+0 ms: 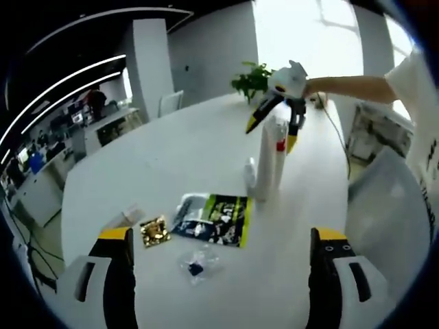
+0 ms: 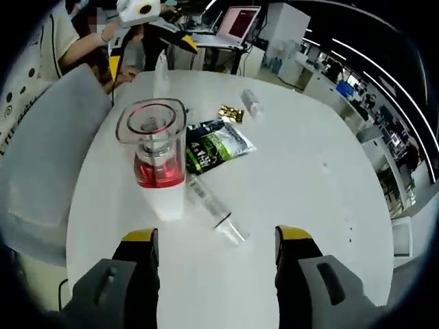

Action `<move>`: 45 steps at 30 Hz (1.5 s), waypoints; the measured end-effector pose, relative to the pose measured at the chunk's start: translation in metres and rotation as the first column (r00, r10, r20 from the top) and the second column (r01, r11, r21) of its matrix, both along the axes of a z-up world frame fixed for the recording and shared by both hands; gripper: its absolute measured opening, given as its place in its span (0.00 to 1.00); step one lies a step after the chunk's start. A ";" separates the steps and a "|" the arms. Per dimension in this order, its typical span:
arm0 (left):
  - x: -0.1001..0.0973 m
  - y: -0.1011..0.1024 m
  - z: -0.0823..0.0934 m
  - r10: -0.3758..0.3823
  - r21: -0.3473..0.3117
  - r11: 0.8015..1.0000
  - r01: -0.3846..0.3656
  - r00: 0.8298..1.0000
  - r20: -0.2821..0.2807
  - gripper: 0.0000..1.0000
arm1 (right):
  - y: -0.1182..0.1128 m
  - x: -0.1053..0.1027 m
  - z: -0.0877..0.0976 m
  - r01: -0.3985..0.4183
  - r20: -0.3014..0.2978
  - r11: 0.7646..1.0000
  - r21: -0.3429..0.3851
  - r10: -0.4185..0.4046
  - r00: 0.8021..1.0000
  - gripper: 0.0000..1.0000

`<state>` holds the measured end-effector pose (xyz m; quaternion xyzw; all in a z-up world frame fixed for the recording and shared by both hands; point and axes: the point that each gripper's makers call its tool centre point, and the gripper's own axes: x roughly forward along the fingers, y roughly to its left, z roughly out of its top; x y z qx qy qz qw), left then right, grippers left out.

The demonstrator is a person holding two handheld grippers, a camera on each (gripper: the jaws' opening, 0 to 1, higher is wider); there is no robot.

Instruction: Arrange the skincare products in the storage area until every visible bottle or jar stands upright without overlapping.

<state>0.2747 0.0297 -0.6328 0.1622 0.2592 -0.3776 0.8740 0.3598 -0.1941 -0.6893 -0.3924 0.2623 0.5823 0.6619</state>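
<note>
I'm looking across a white table (image 1: 206,144) in an open office. A potted plant (image 1: 251,79) sits at its far edge, before a bright window (image 1: 302,31). A white pillar (image 1: 149,65) stands nearby (ceiling light strips curve overhead). A laptop (image 2: 235,24) sits open on a desk.

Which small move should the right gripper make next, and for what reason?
Probably lower the right gripper, whose jaws stand open, onto the clear tube that lies flat on the white table just ahead of it, beside the upright bottle with the clear cap. The tube is not upright yet, and nothing is held.
</note>
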 end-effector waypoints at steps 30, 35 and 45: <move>-0.010 0.003 -0.004 0.011 0.014 1.000 -0.010 1.000 -0.024 0.96 | 0.020 0.020 -0.060 -0.182 -0.112 0.976 -0.118 0.170 0.979 0.32; -0.012 0.004 -0.006 0.009 0.017 1.000 -0.009 1.000 -0.030 0.96 | 0.023 0.019 -0.066 -0.218 -0.132 0.963 -0.159 0.198 0.971 0.32; -0.014 0.005 -0.009 0.003 0.025 1.000 -0.002 0.999 -0.040 0.96 | 0.022 0.030 -0.076 -0.315 -0.175 0.915 -0.253 0.277 0.945 0.29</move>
